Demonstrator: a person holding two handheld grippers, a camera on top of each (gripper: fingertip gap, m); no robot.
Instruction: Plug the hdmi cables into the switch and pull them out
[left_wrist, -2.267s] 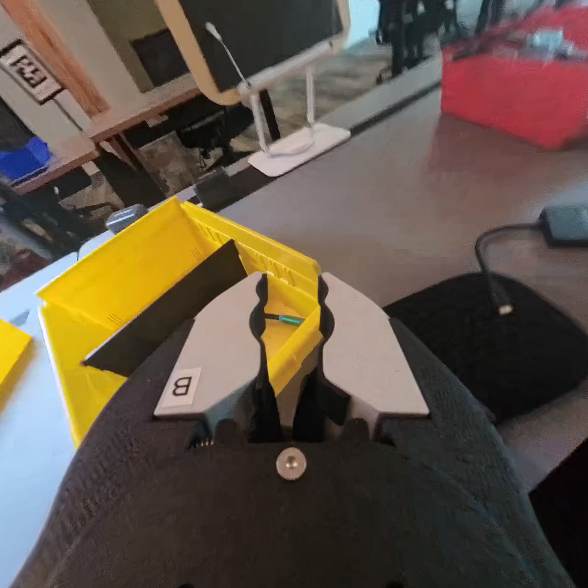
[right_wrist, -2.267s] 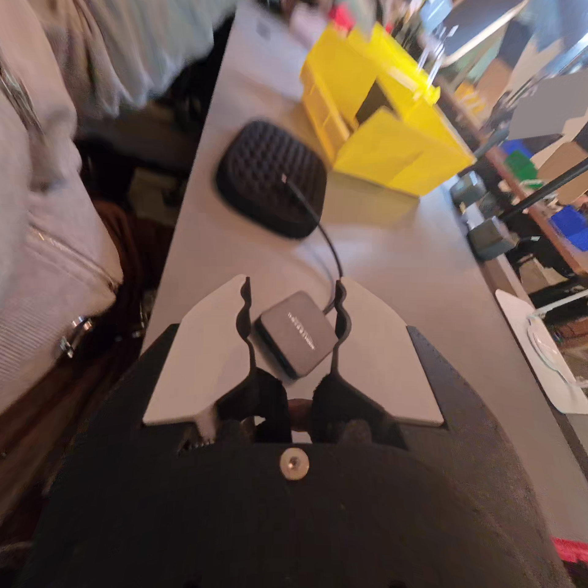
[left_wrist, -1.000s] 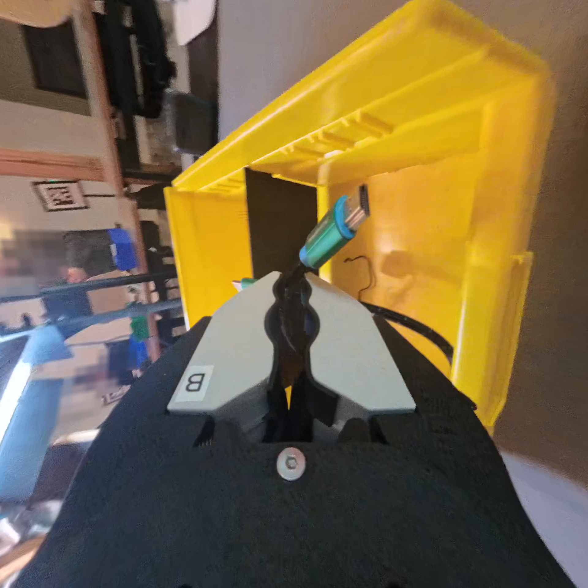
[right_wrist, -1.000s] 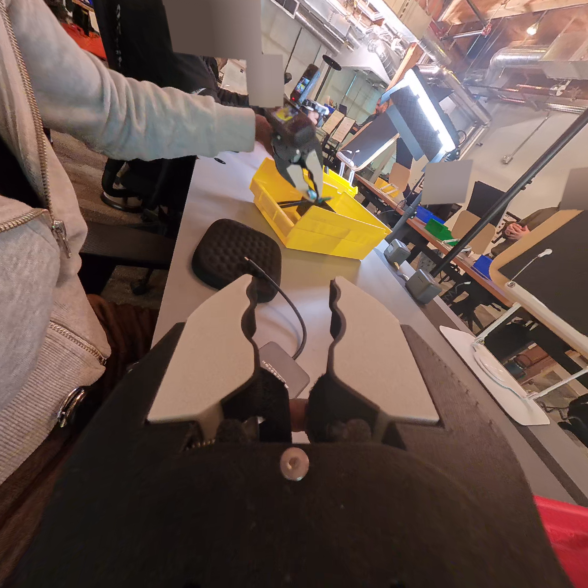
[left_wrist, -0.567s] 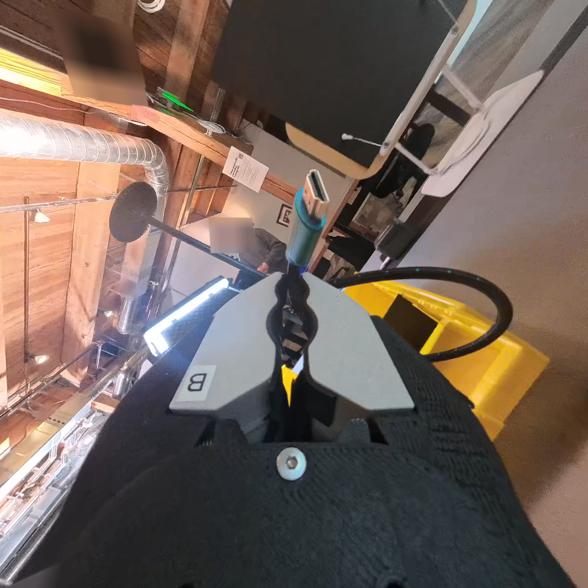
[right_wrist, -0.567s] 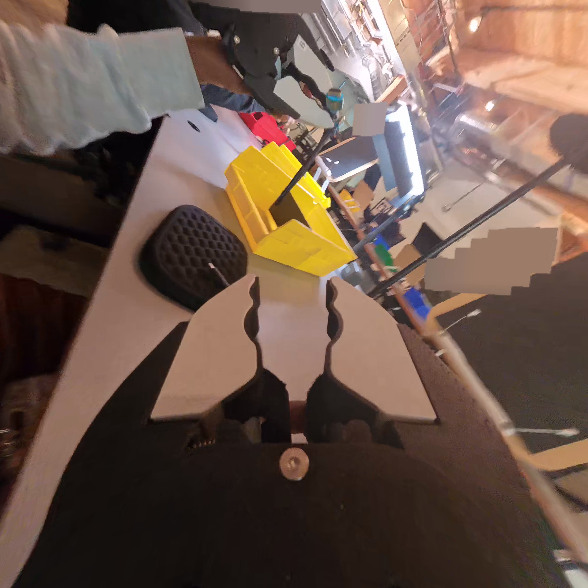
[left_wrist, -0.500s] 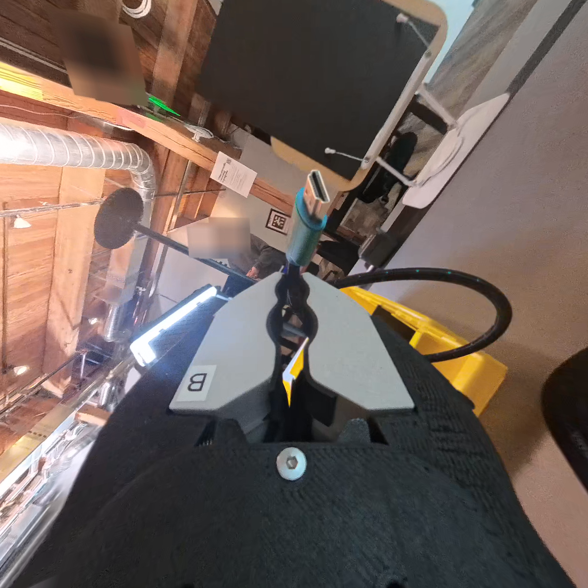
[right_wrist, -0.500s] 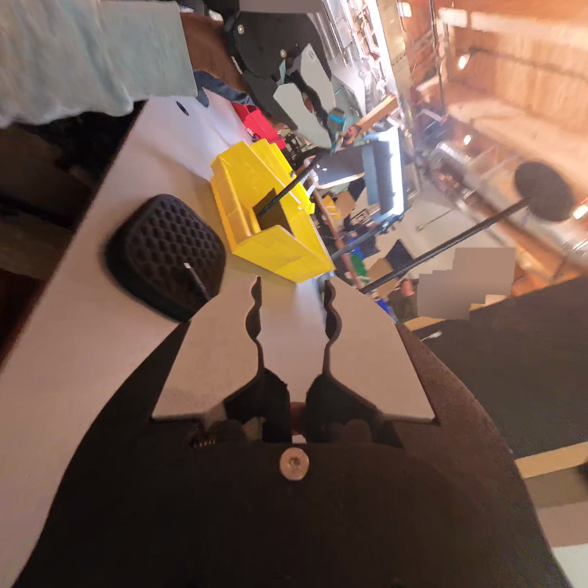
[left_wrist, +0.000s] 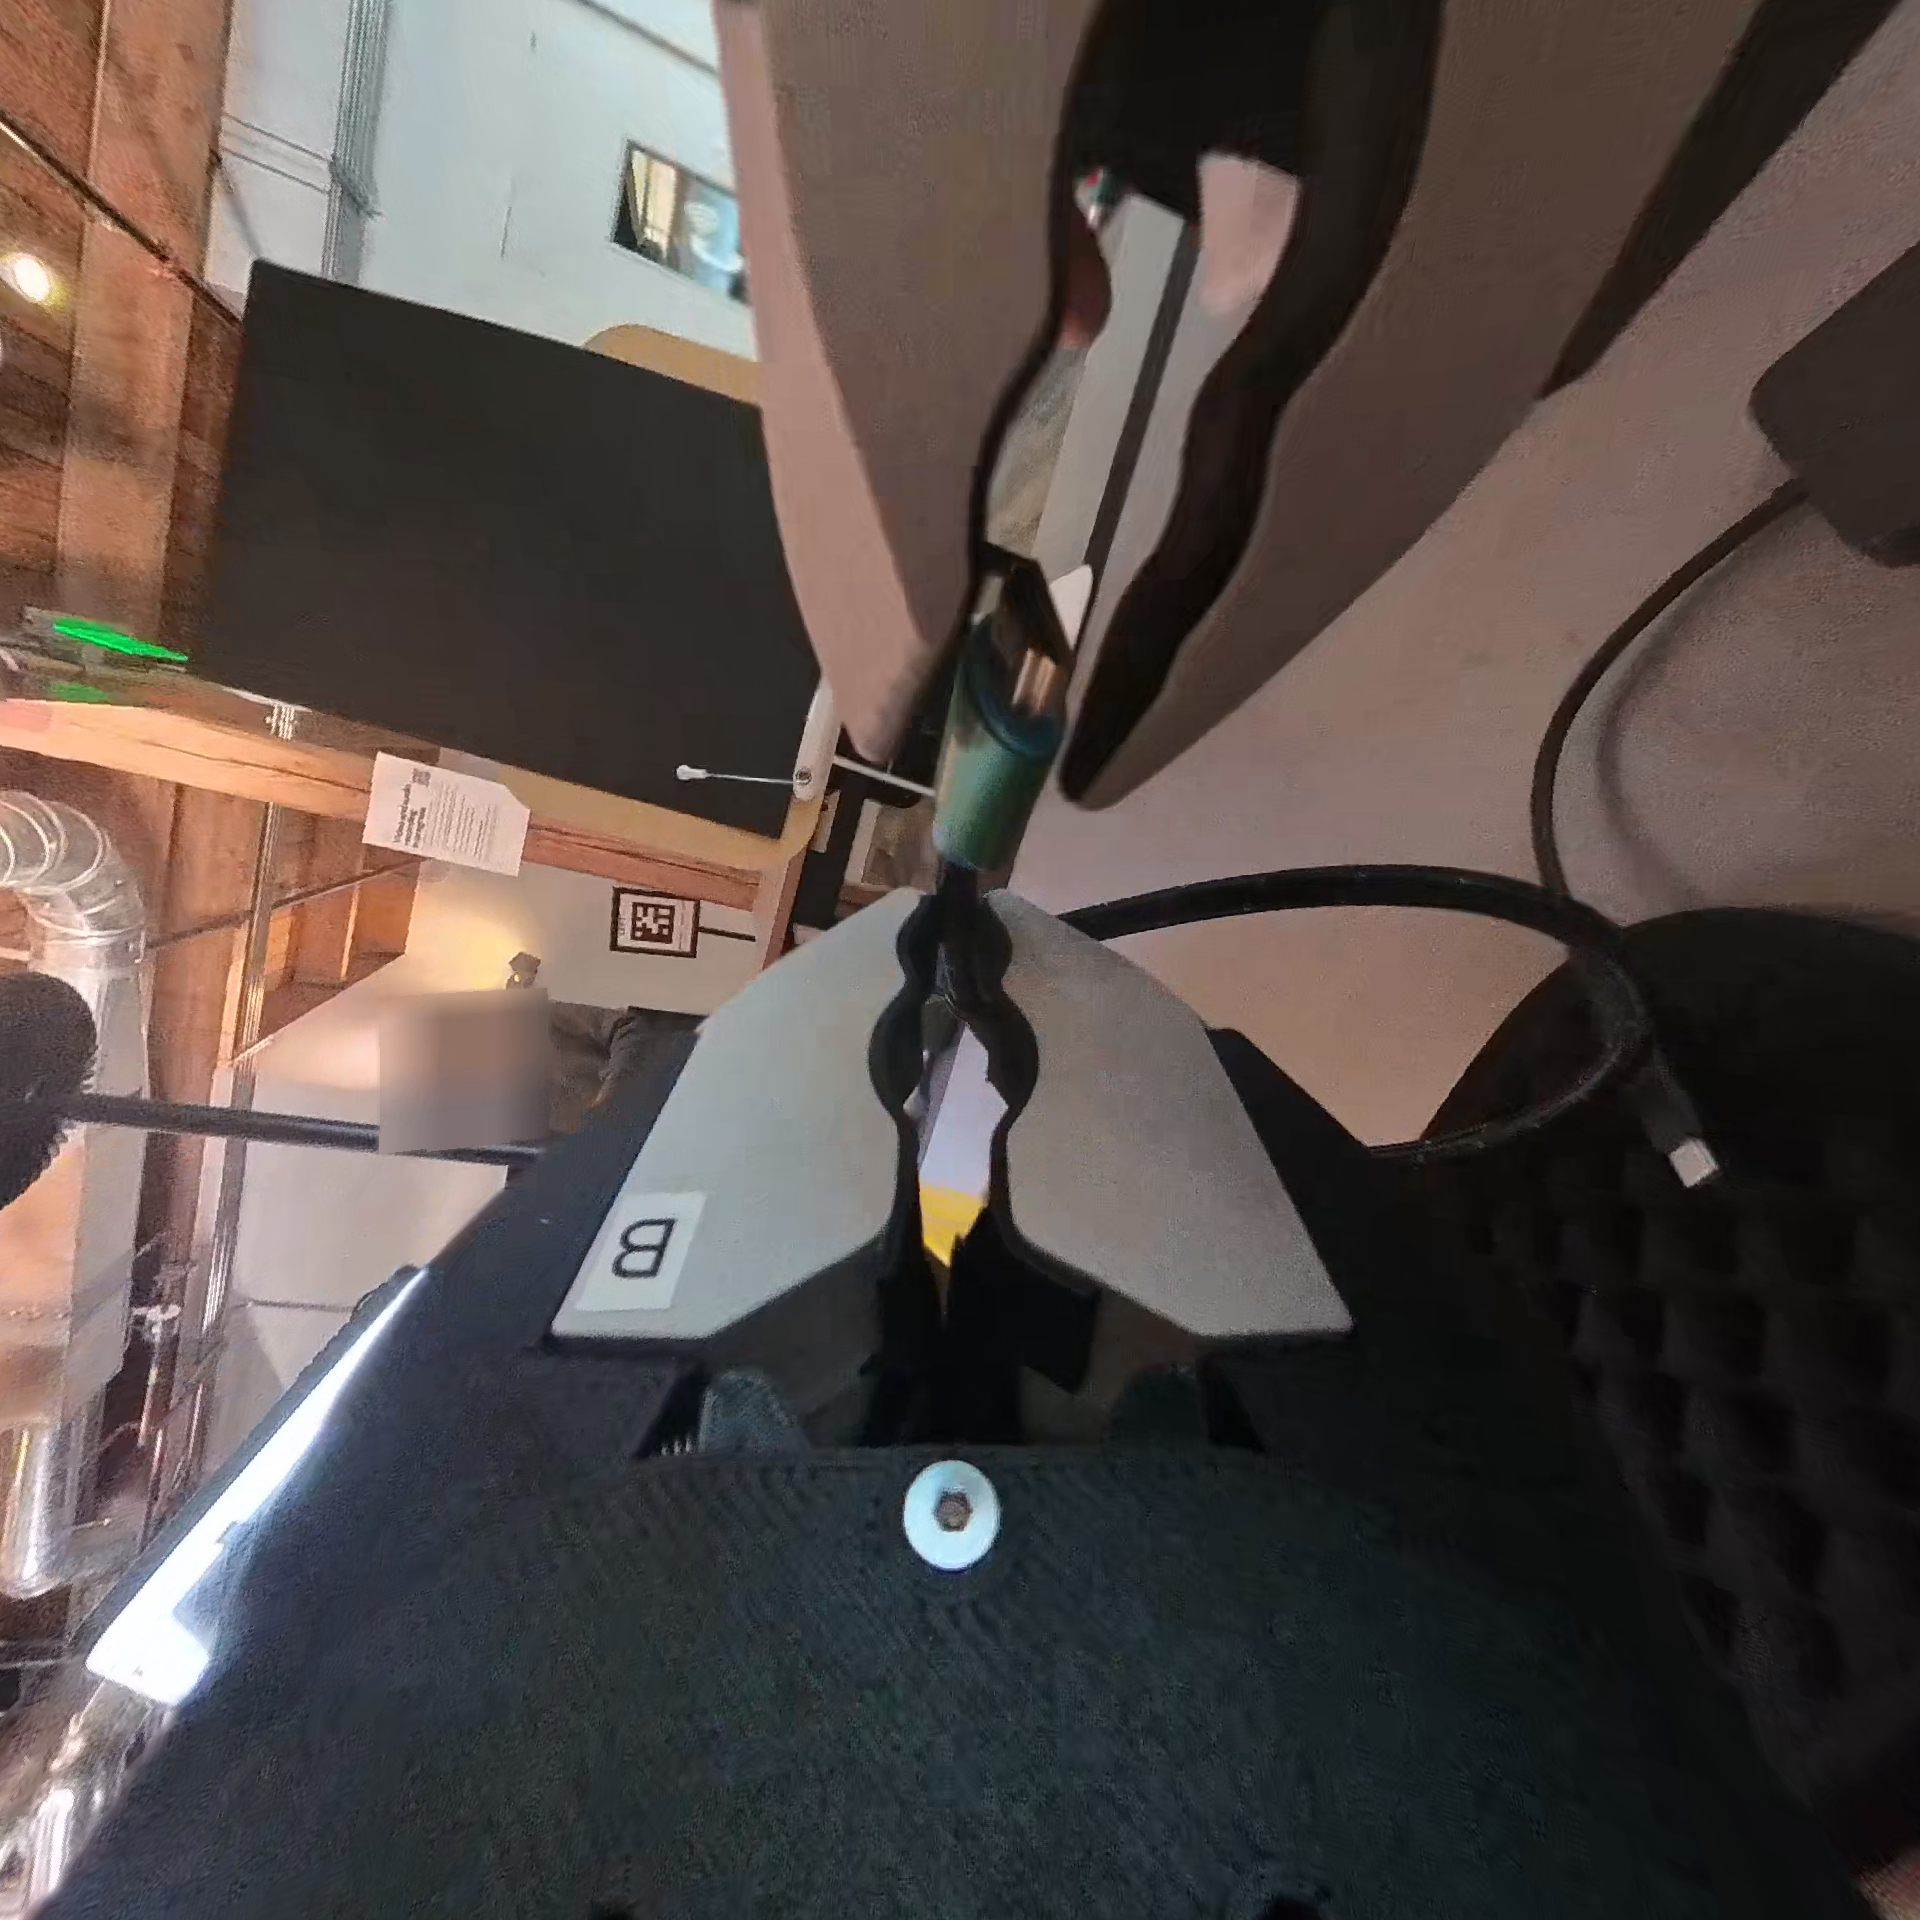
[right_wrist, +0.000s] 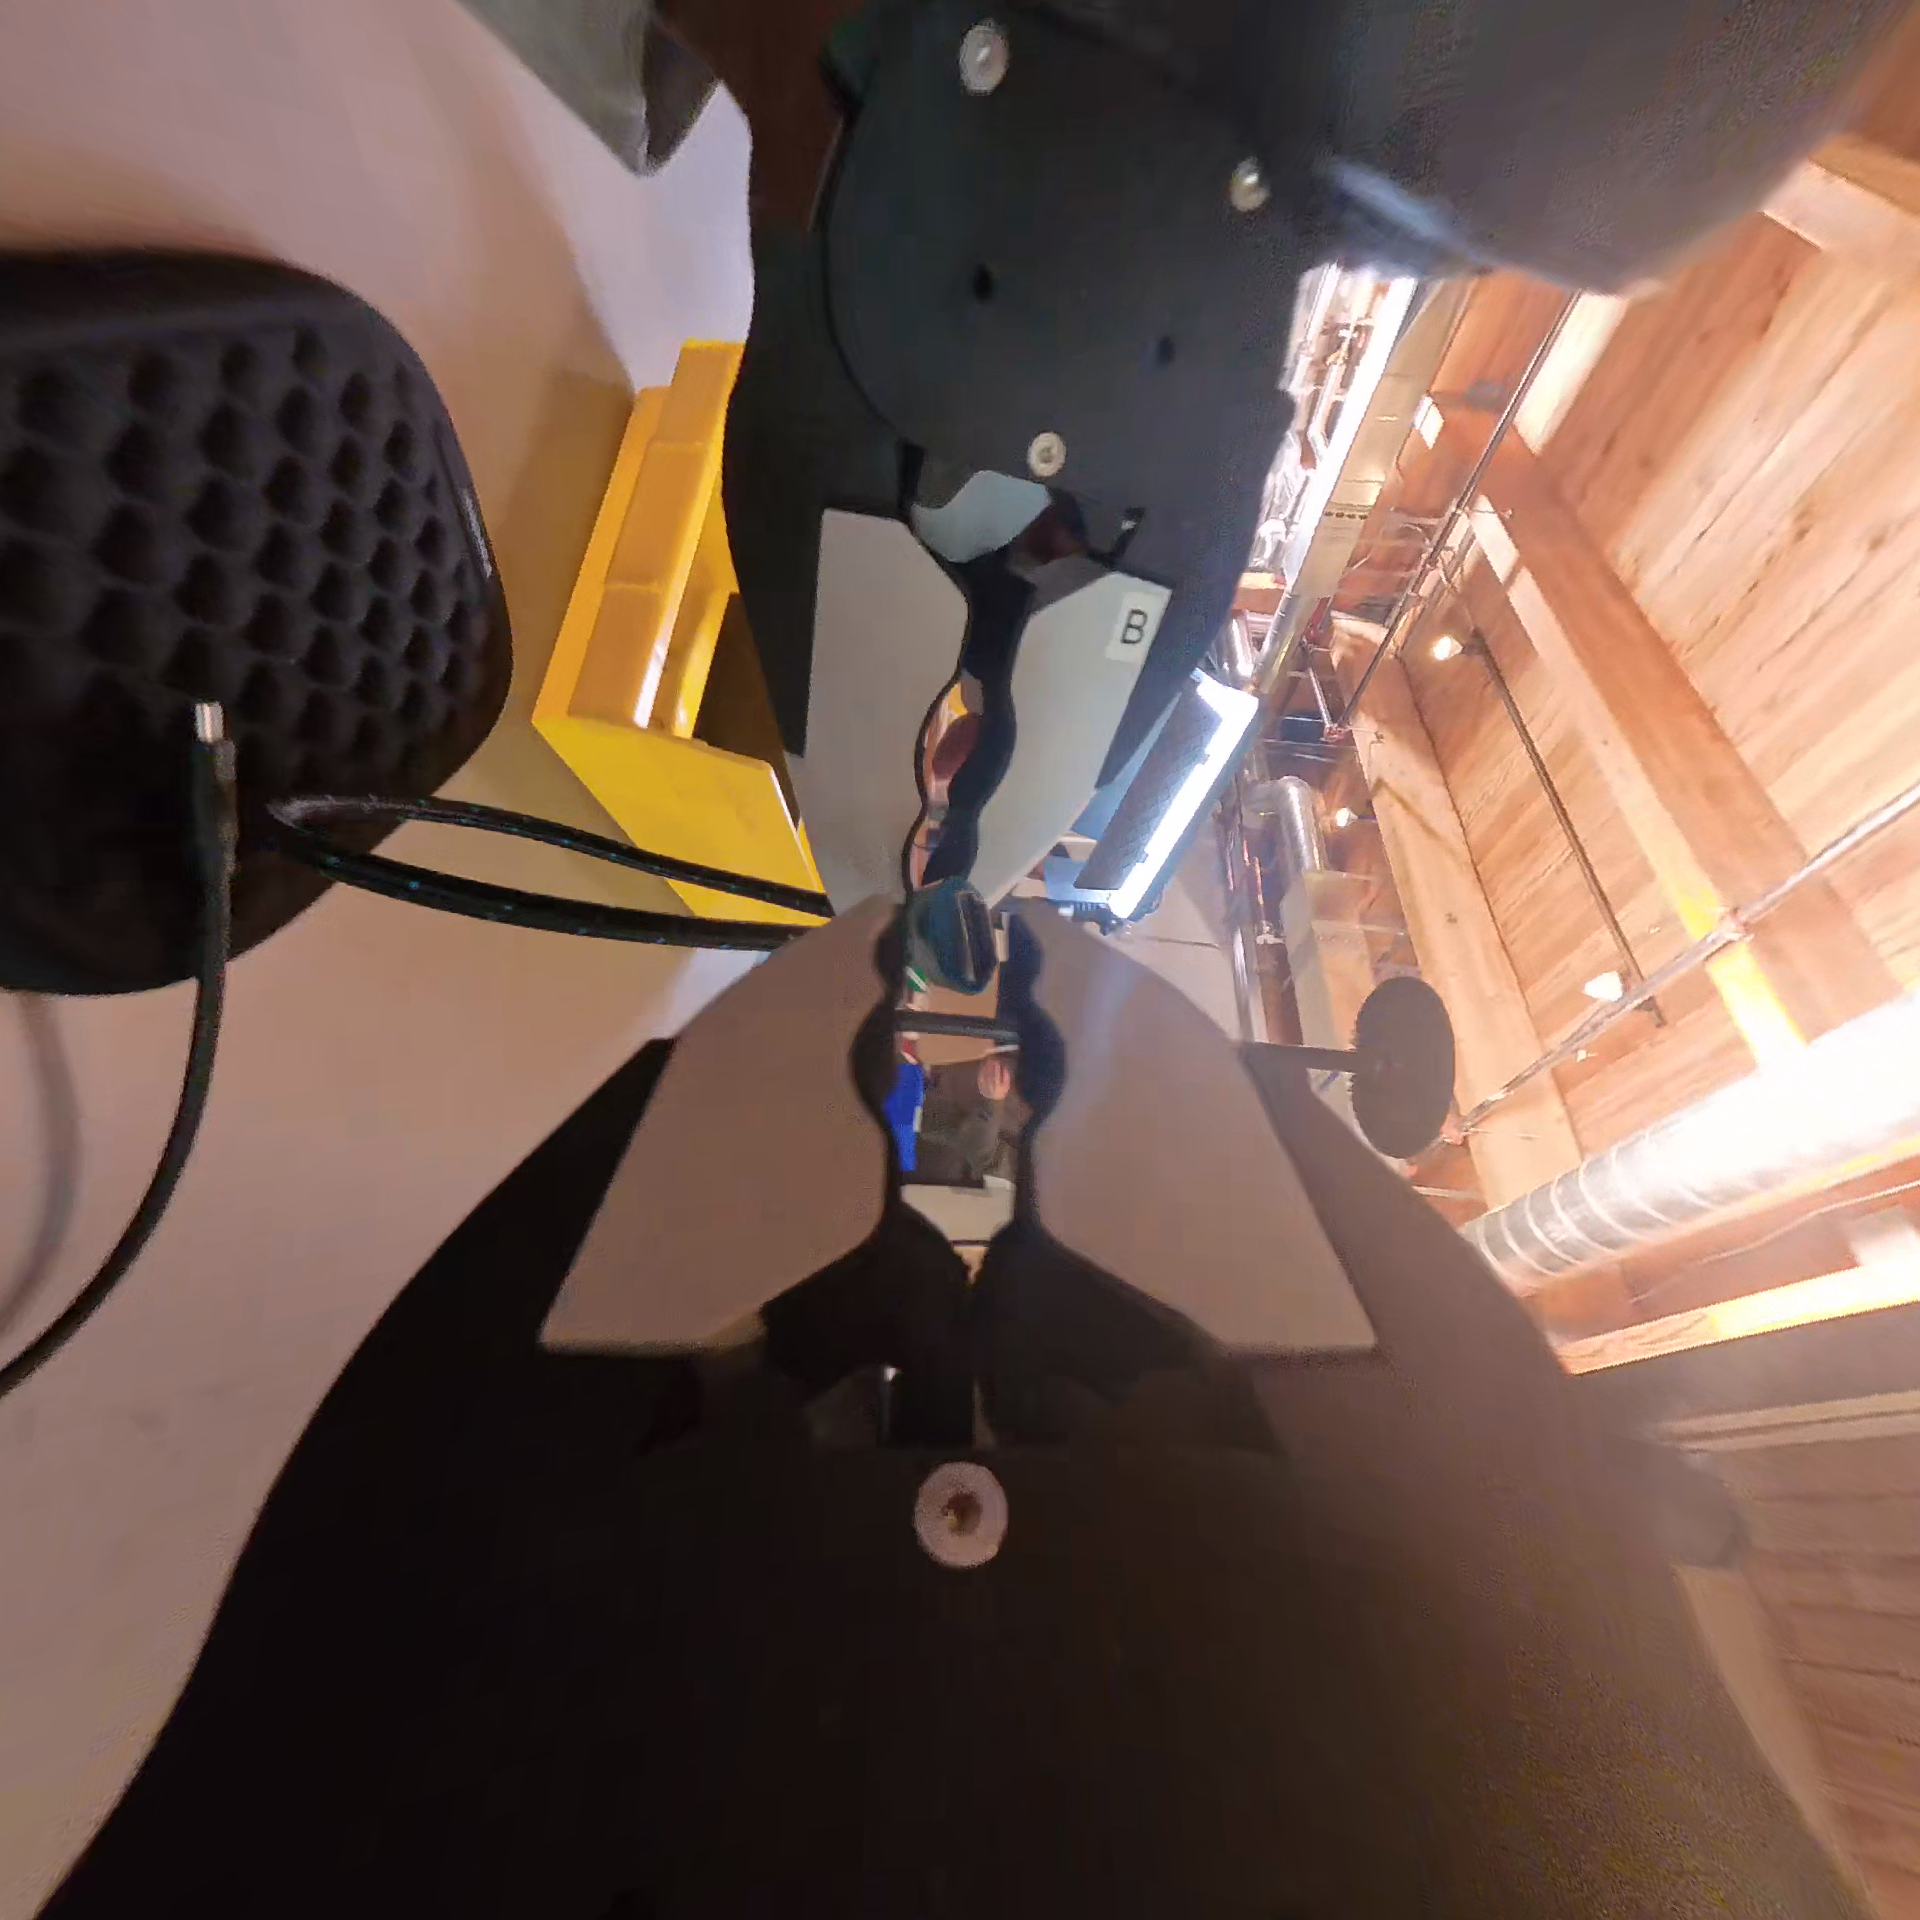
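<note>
The teal-collared hdmi cable plug (left_wrist: 995, 756), clamped at its neck by the left gripper (left_wrist: 954, 928), pokes between the parted fingers of the right gripper (right_wrist: 951, 940), its tip partly hidden, while the switch (left_wrist: 1860, 416) lies cut off at the frame edge on the table (left_wrist: 1351, 727).

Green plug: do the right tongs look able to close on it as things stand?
Probably yes. The green plug sits between the tips of the right tongs, which stand open, with nothing between. The left tongs hold only the cable behind it.
</note>
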